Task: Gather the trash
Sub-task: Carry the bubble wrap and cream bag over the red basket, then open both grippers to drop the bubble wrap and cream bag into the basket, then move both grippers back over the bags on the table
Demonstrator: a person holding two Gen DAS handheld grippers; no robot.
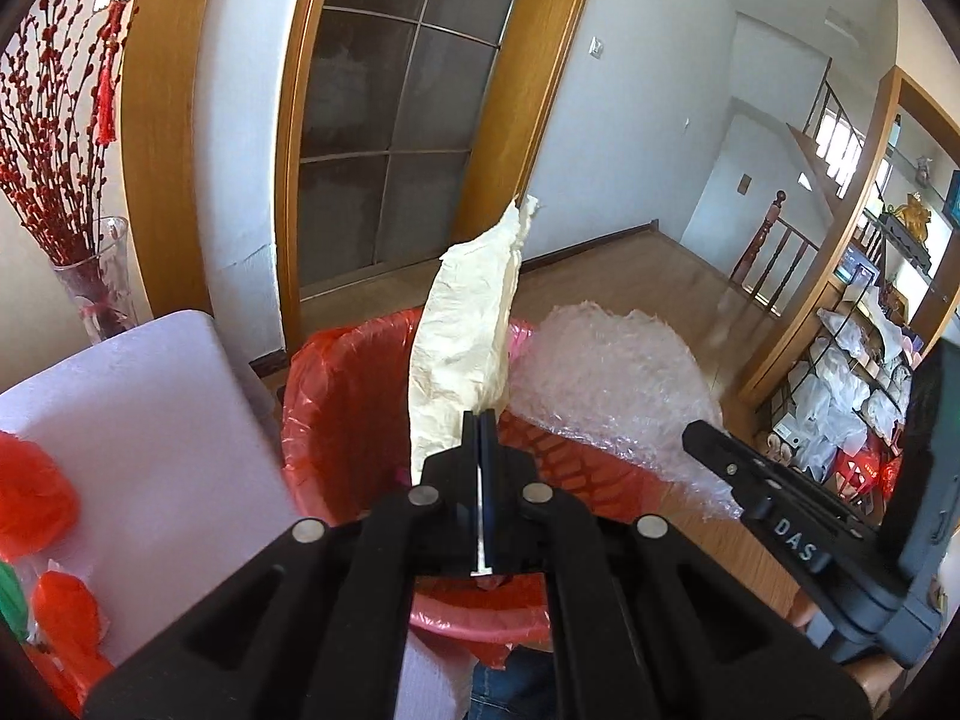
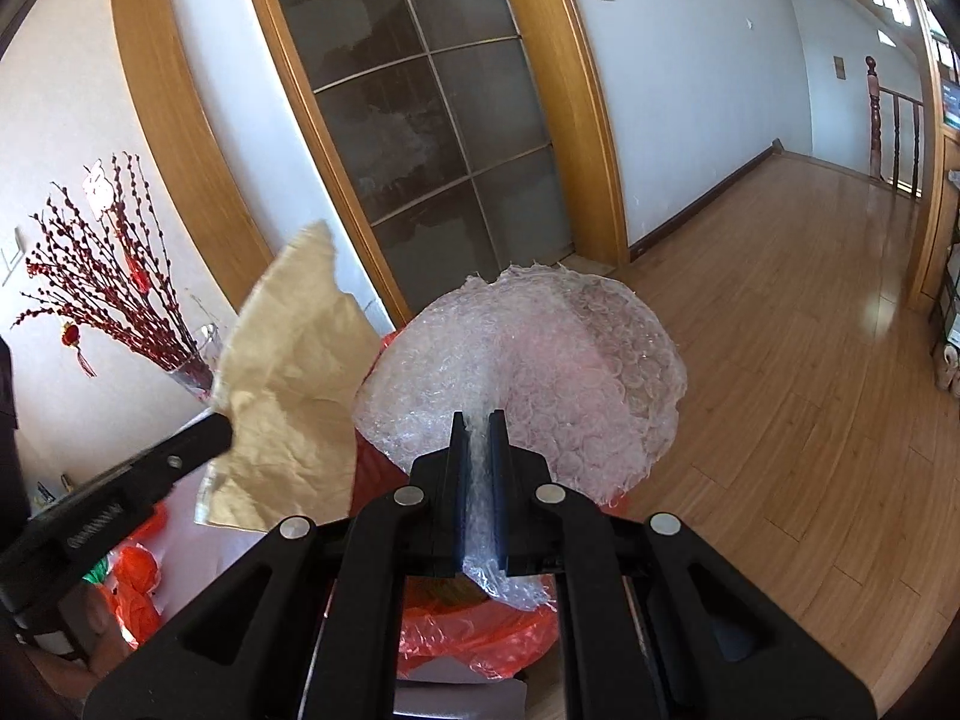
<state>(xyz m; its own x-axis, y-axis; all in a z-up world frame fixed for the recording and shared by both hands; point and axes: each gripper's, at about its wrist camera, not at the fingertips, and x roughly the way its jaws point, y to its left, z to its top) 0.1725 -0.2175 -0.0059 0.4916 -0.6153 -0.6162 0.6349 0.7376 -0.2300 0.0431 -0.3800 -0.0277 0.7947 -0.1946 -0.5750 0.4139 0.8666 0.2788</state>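
My left gripper (image 1: pixel 480 417) is shut on a cream sheet of crumpled paper (image 1: pixel 468 330), which stands up above a bin lined with a red bag (image 1: pixel 342 396). In the right wrist view the same paper (image 2: pixel 288 390) hangs from the left gripper (image 2: pixel 225 429) at the left. My right gripper (image 2: pixel 478 420) is shut on a piece of clear bubble wrap (image 2: pixel 540 372), which spreads over the bin's red liner (image 2: pixel 474 630). From the left wrist view the bubble wrap (image 1: pixel 612 372) lies over the bin's right rim, with the right gripper (image 1: pixel 699 438) beside it.
A white table (image 1: pixel 138 420) at the left carries red and green plastic scraps (image 1: pixel 36 486). A vase of red branches (image 1: pixel 102 282) stands behind it. A glass-panelled door (image 1: pixel 396 108), a wooden floor (image 2: pixel 780 360) and shelves with bags (image 1: pixel 852 384) surround the bin.
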